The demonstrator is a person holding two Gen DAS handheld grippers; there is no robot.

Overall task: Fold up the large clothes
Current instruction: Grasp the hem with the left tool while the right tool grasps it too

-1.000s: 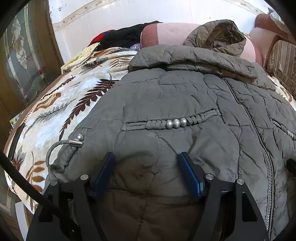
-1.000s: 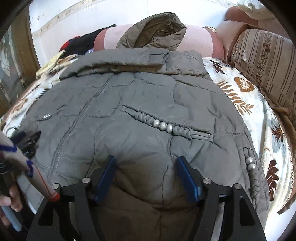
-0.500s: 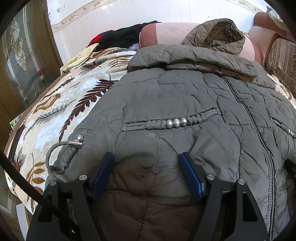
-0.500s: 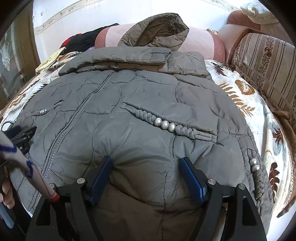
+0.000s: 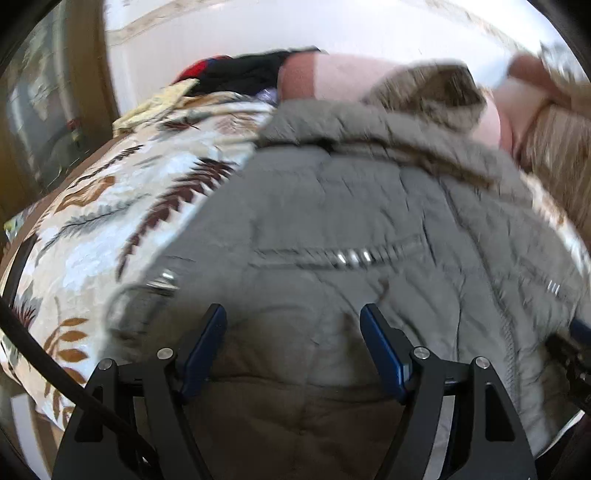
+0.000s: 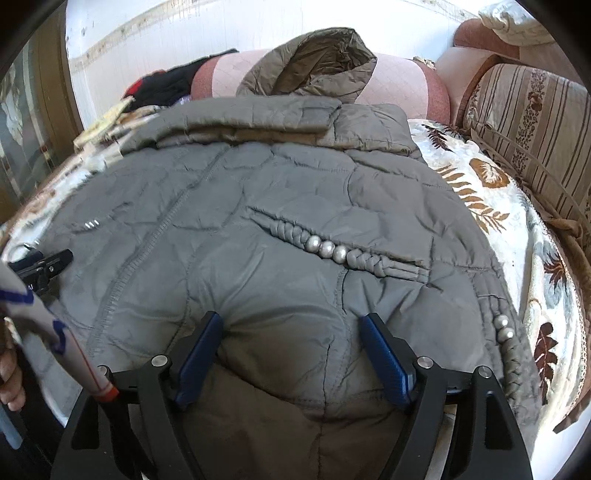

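While the grey padded coat (image 6: 280, 229) is lying spread on the leaf-print blanket (image 6: 517, 229), both the left gripper (image 5: 293, 347) and right gripper (image 6: 291, 350) are straddling its hem, jaws wide, the right's just widened; bulky padding risks slipping out.

Daylight is bright and even, washing the wall (image 6: 258, 22) nearly white. The left wrist view is smeared by motion blur across the coat (image 5: 332, 206), while the right wrist view stays sharp; both bend and darken at the fisheye edges.
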